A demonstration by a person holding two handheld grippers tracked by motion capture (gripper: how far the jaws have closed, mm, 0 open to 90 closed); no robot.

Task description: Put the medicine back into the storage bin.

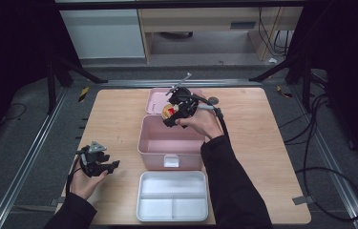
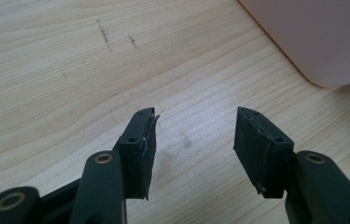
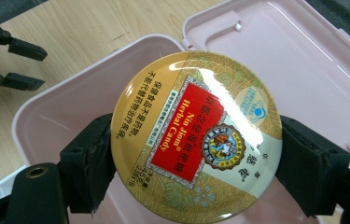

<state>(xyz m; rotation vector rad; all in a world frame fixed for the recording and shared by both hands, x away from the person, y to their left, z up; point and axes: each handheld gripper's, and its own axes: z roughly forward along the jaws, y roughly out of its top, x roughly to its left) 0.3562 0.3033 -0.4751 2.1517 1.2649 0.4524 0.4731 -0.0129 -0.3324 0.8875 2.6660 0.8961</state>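
Note:
My right gripper [image 1: 173, 114] is shut on a round gold candy tin [image 3: 196, 135] with a red label, its jaws clamping the tin's two sides. It holds the tin [image 1: 169, 112] over the back edge of the open pink box [image 1: 172, 143], in front of the box's hinged lid [image 1: 156, 100]. My left gripper [image 1: 112, 165] stands open low over the bare wood at the table's front left, nothing between its jaws [image 2: 196, 140]. That left gripper [image 3: 21, 65] also appears at the upper left of the right gripper view.
A white divided tray [image 1: 173, 196] lies at the table's front edge, just before the pink box. The pink box's rounded corner [image 2: 317, 42] rises at the upper right of the left gripper view. A small dark round object [image 1: 213, 100] sits on the table behind the right hand.

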